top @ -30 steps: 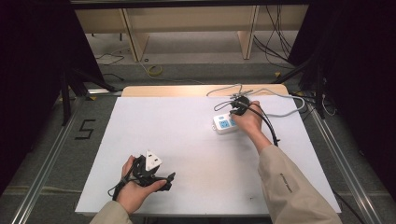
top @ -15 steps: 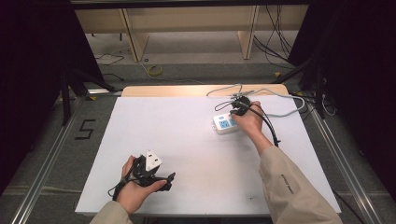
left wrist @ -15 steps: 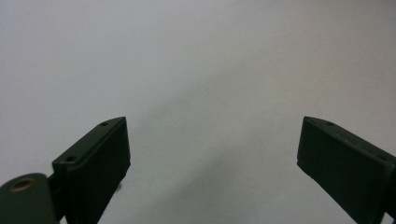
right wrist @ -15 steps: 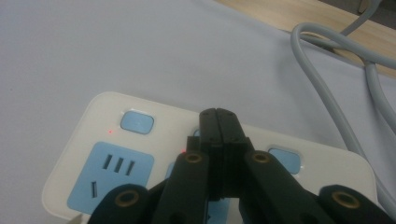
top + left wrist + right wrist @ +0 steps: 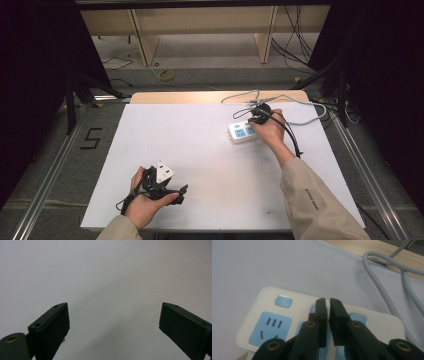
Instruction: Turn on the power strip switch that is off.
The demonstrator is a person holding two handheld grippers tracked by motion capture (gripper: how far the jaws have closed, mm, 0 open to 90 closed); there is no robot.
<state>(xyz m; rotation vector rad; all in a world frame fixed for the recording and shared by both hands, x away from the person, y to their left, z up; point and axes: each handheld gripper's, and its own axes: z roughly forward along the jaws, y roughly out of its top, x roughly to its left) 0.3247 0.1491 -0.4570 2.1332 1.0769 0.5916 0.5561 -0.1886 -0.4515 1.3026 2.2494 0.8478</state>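
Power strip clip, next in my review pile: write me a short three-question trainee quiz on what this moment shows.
1. True or false: the left gripper is closed on a plug.
2. Which gripper's jaw tips are over the power strip? A) left B) right C) both
3. Fill in: the grey cable runs off the white sheet onto the ____ board at the table's far edge.

Key: 1 false; its jaws stand wide apart over bare white sheet. 2 B; the right gripper, jaws nearly together with a slim gap and nothing between them, sits over a blue button row. 3 wooden.
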